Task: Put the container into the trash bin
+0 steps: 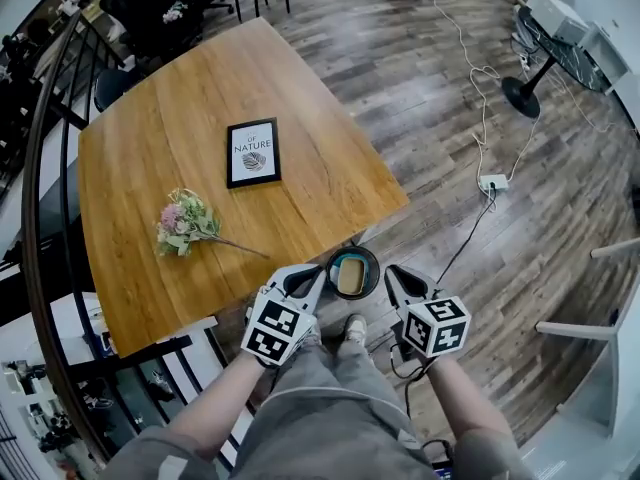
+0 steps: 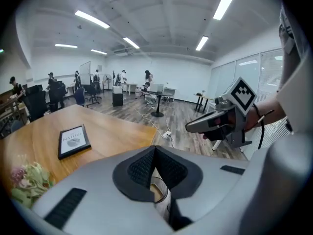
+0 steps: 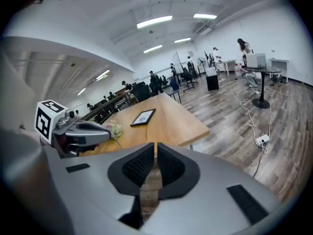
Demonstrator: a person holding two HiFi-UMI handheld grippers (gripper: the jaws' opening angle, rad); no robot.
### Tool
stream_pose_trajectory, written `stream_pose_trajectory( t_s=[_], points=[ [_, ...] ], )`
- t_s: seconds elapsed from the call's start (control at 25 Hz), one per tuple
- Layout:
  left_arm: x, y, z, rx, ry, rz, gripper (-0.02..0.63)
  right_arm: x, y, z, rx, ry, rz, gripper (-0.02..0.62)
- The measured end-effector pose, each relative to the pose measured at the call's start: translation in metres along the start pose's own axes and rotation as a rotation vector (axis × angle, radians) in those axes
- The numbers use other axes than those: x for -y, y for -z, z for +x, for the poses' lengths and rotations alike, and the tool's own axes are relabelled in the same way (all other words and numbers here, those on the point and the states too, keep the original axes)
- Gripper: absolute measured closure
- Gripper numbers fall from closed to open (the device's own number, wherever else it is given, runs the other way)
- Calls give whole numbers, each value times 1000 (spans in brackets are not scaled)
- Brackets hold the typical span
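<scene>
Dark and round, with something tan inside, the container (image 1: 352, 273) hangs over the floor just past the near right corner of the wooden table (image 1: 150, 168), above my operator's shoes. My left gripper (image 1: 318, 274) is clenched on its rim alone; in the left gripper view the pads pinch a thin strip of wall and nothing else. My right gripper (image 1: 403, 284) sits just beside the container without touching it, its jaws drawn almost together on nothing but a sliver of floor.

My chief worry is that one-sided rim grip. I judge the container could pivot about the pads and tip its contents, or slip free altogether, if I swing it quickly. I cannot tell what the tan stuff is, so I cannot say how badly it would spill.

No trash bin shows in any view, so I expect a search while carrying, which lengthens the risk. The power strip (image 1: 493, 182) and its cables lie on the floor to the right, a likely snag for feet.
</scene>
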State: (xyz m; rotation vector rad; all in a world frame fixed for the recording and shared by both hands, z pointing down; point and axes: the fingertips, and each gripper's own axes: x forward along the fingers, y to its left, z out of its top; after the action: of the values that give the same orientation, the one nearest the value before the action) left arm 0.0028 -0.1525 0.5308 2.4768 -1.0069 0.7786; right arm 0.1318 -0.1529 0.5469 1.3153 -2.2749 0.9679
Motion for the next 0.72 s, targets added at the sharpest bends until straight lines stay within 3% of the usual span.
stream_pose_trajectory(
  t_s=[0.4,0.72],
  points=[
    [-8,-111,-87,204,-121,120,592,-81,-132,-75,251,-117,-242,554],
    [1,-182,-163,352,-211,245,592,-148,-212,-143,465,-230,-338,555]
  ],
)
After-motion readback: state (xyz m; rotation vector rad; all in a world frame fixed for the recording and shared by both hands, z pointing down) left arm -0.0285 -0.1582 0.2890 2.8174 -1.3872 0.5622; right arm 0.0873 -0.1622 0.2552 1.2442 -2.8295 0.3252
